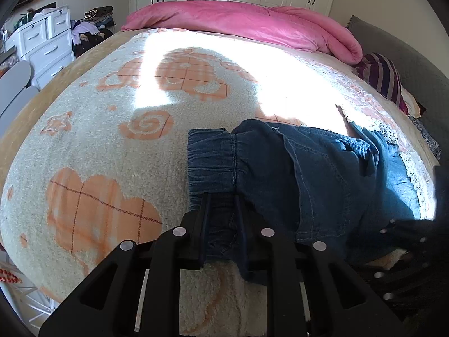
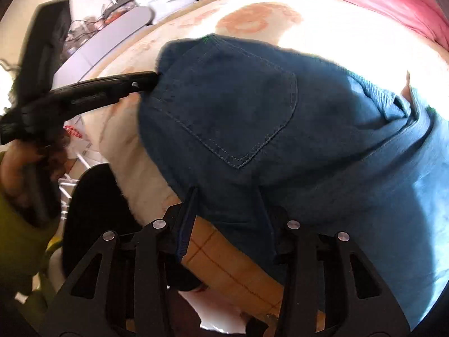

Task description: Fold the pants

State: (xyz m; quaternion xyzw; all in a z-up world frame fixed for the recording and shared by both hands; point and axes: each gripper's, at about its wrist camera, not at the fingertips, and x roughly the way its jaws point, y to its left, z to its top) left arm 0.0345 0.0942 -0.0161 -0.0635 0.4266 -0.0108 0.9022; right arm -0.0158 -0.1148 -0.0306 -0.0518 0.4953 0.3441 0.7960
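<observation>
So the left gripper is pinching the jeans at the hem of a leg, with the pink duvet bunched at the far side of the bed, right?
Not the hem: the left gripper is pinching the jeans at the elastic waistband, as the left wrist view shows. The pink duvet is bunched at the far side of the bed.

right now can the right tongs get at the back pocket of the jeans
Probably yes. The right tongs sit at the near edge of the jeans, and the back pocket lies face up just beyond them with nothing on it. The left tongs grip the waistband off to the side, clear of that path.

Black gripper (image 1: pixel 221 219), silver screws, olive-green sleeve (image 2: pixel 25 241).
</observation>
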